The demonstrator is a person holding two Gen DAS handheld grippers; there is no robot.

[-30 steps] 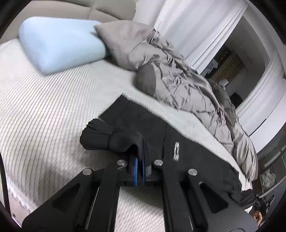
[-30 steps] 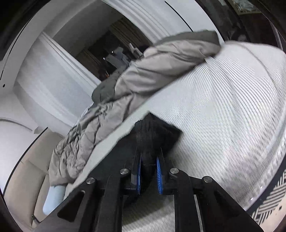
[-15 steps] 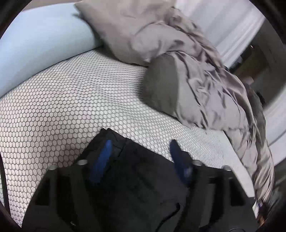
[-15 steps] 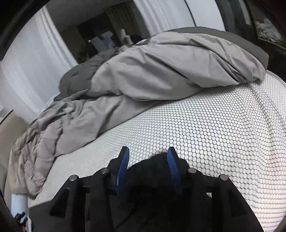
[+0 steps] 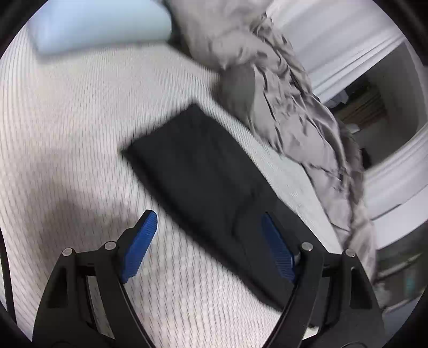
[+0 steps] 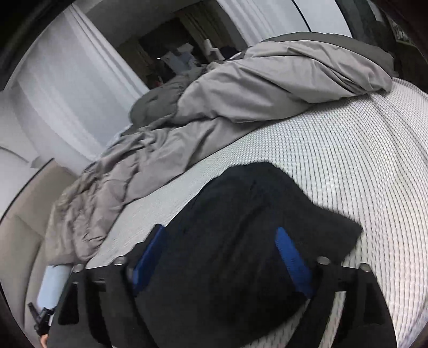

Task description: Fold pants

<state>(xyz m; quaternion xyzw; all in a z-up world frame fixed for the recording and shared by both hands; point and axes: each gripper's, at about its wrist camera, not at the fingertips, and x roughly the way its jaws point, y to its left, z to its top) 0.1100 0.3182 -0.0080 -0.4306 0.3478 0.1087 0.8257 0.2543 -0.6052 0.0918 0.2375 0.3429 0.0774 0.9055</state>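
Pants, black and folded into a long flat band, lie on the white textured bed beside the rumpled grey duvet that runs along the far edge. Their long axis runs parallel to that duvet, one short end toward the pale blue pillow at the head of the bed. My left hand-held gripper tilts down over the nearer end, its blue pads spread wide and gripping nothing; its jaws have just been opening. My right hand-held gripper angles down over the opposite end of the pants, its jaws just opened too, cloth lying loose below and between its pads.
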